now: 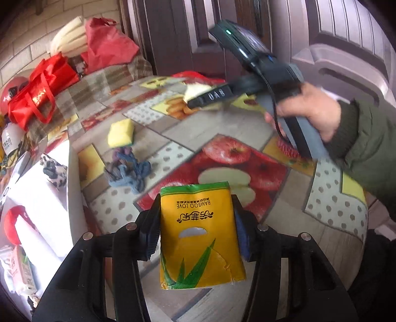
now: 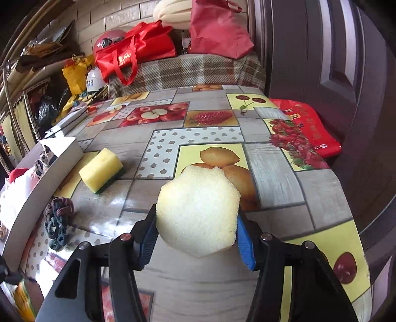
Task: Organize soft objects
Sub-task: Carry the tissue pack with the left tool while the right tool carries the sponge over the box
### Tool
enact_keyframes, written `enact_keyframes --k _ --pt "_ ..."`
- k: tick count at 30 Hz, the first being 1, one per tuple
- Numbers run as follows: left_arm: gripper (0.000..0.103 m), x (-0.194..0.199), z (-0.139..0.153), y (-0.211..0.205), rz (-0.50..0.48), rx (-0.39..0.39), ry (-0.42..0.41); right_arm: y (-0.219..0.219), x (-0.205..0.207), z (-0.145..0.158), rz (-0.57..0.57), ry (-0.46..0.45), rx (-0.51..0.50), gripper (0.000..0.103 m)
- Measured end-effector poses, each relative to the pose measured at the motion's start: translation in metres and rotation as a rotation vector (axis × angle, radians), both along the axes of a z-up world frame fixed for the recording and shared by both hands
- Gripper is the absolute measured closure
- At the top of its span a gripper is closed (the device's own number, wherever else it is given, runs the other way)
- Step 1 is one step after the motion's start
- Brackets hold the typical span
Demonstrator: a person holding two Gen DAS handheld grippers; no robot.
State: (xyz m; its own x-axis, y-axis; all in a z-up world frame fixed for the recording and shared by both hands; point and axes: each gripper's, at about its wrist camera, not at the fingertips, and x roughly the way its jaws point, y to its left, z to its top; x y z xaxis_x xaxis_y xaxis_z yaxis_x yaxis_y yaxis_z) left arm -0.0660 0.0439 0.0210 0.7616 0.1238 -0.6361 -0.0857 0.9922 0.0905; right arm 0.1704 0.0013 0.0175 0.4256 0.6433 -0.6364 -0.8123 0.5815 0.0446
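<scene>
The tissue pack (image 1: 201, 232), yellow with green leaves and "BAMBOO LOVE" printed on it, sits clamped between the pads of the left hand-held gripper (image 1: 198, 230), held up above the surface (image 1: 173, 138). The right hand-held gripper (image 2: 198, 223) is closed on a pale foam sponge (image 2: 198, 210) with a lumpy, roughly hexagonal outline, also lifted clear of the surface. From the left wrist view you can see that right hand-held gripper out across the surface with the person's hand (image 1: 307, 109) wrapped around its grey handle, though it's a bit blurred there.

Still lying on the fruit-print cloth: a yellow scrub sponge (image 2: 101, 169) with a green underside, and just beside it a bunched-up blue-grey rag (image 1: 128, 171), closer to the left edge. They're near each other; in the left wrist view the rag almost touches the sponge.

Right along that left edge is a white box (image 2: 59, 153), open on top, with a black-and-white patterned soft thing (image 1: 54, 171) and something red (image 1: 14, 223) inside.

Further back there's a plaid-covered ledge carrying a red tote bag (image 2: 138, 49), a pinkish-red bag (image 2: 217, 29) and a cream ribbed thing (image 2: 170, 12). A red helmet (image 2: 109, 39) sits behind the tote.
</scene>
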Motion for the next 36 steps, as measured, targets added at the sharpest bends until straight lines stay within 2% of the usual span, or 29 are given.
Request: enact_keyframes --k 5,6,8,10,15,22,28,36 --pt "0.053 -0.033 0.022 0.021 0.076 -0.068 -0.202 -0.024 -0.037 0.011 -0.01 -0.013 0.14 0.046" --pt "0.053 -0.041 0.026 0.022 0.097 -0.064 -0.24 -0.026 -0.044 0.013 -0.005 -0.006 0.165 0.046" --pt "0.053 -0.052 0.032 0.024 0.152 0.005 -0.301 -0.03 -0.06 0.014 0.005 -0.002 0.208 0.046" --pt "0.053 -0.058 0.034 0.031 0.192 0.036 -0.335 -0.032 -0.079 0.017 0.018 -0.022 0.248 0.046" --pt "0.052 -0.074 0.033 0.057 0.278 0.04 -0.354 -0.031 -0.125 0.03 0.067 -0.134 0.318 0.046" --pt "0.052 -0.095 0.028 0.086 0.389 -0.003 -0.362 -0.005 -0.156 0.029 0.155 -0.172 0.293 0.046" --pt "0.052 -0.109 0.025 0.097 0.461 0.045 -0.354 0.011 -0.174 0.026 0.211 -0.178 0.271 0.046" --pt "0.052 -0.133 0.021 0.126 0.552 0.031 -0.344 0.032 -0.199 0.022 0.293 -0.173 0.254 0.046"
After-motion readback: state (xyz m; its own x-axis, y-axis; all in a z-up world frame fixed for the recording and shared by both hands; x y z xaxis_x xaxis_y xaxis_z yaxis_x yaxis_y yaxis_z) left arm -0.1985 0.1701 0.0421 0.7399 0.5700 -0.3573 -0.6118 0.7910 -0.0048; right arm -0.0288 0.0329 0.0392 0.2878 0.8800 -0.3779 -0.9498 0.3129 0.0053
